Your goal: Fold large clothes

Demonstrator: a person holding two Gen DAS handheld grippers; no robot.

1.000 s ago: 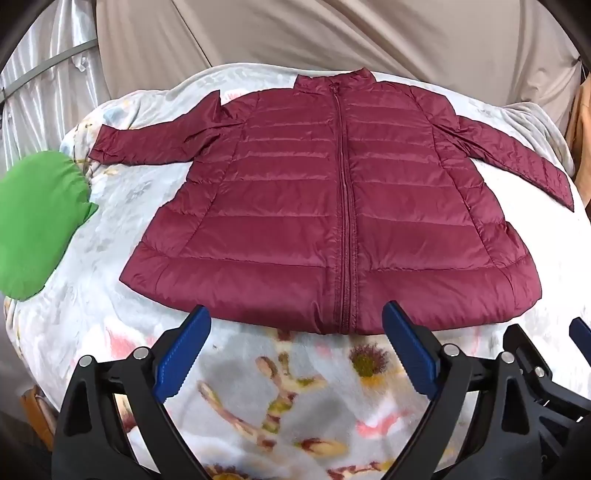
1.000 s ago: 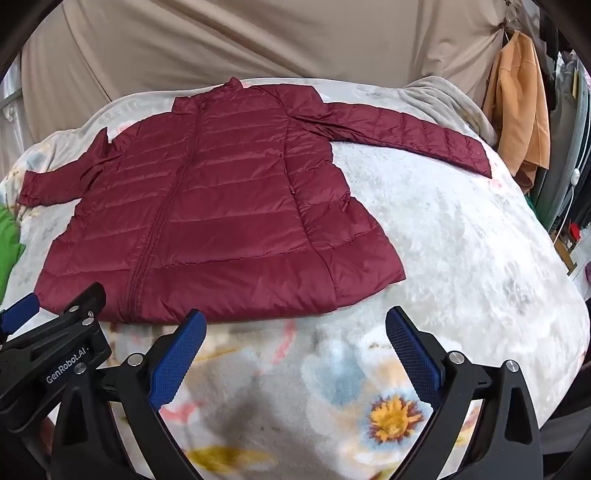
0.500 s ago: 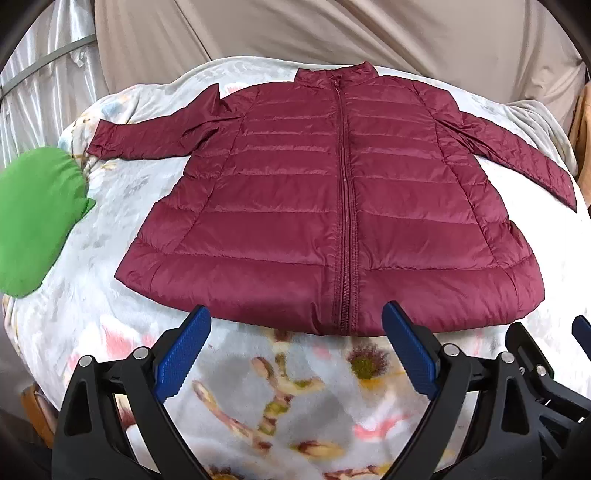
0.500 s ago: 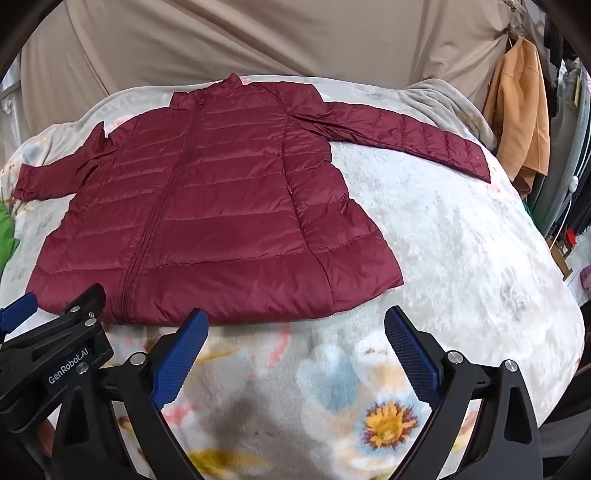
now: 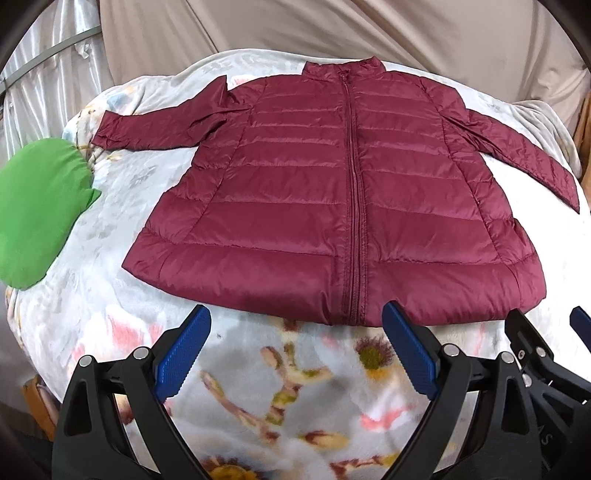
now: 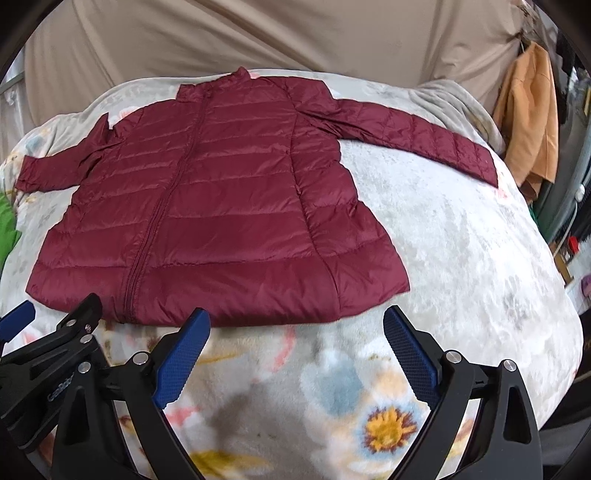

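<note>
A maroon quilted jacket (image 5: 332, 199) lies flat and zipped on a floral blanket (image 5: 280, 376), front up, collar far, both sleeves spread out to the sides. My left gripper (image 5: 295, 343) hovers open just short of the hem, near the zipper's lower end, holding nothing. In the right wrist view the same jacket (image 6: 221, 206) fills the middle left. My right gripper (image 6: 295, 343) is open too, in front of the hem's right half, empty. The left gripper's black frame (image 6: 51, 354) shows at the lower left of that view.
A green cloth bundle (image 5: 37, 210) sits at the blanket's left edge. Beige fabric (image 5: 332, 33) hangs behind the bed. An orange garment (image 6: 532, 110) hangs at the far right, with clutter beyond the right edge. Bare blanket (image 6: 461, 240) spreads right of the jacket.
Both grippers have eased slightly toward the jacket, so the hem sits a little nearer the fingertips. The jacket has not moved, and both pairs of jaws stay spread.
</note>
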